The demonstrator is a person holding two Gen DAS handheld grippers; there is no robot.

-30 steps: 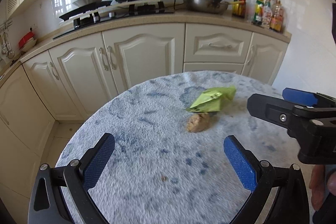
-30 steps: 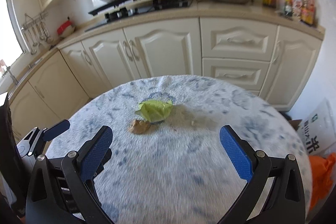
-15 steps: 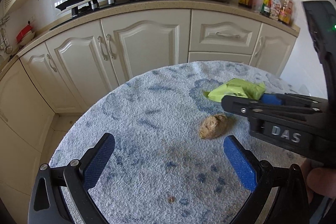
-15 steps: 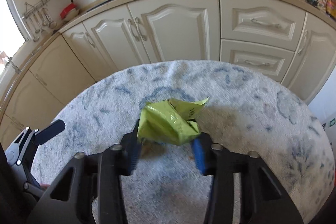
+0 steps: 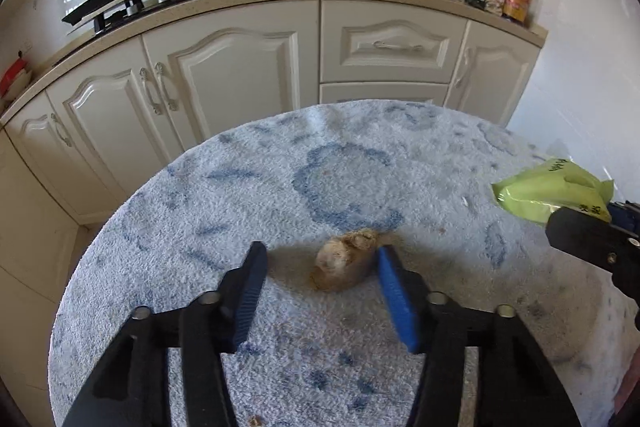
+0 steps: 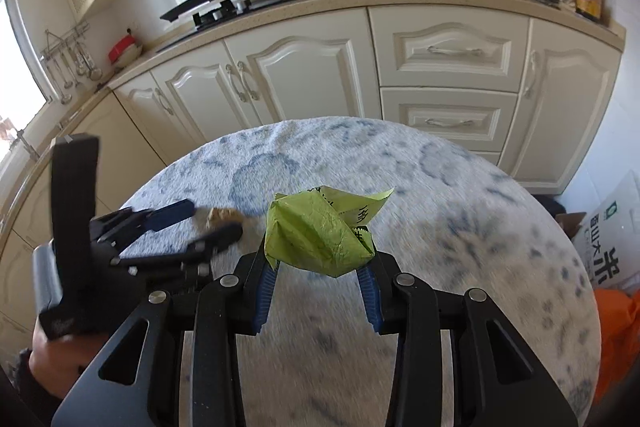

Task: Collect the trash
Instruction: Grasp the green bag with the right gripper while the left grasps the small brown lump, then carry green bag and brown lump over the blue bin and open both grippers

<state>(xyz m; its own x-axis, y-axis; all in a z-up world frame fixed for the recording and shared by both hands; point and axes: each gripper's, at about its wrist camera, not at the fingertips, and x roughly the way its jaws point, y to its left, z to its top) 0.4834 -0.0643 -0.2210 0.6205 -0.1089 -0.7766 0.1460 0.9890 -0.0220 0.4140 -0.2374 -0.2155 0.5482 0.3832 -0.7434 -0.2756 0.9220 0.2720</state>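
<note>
On the counter [image 5: 280, 167] the left gripper [image 5: 320, 269] straddles the brown scrap [image 5: 344, 265], jaws apart and not yet clamped, while the right gripper [image 6: 318, 281] grips the green wrapper [image 6: 316, 239] lifted clear, so neither piece is binned yet.

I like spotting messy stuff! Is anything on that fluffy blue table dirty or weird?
Yes. A lumpy brown food scrap lies on the blue-and-white fuzzy tablecloth, with brownish crumbs and a stain beside it. The left gripper straddles it, not yet closed. The right gripper holds a crumpled green wrapper.
</note>
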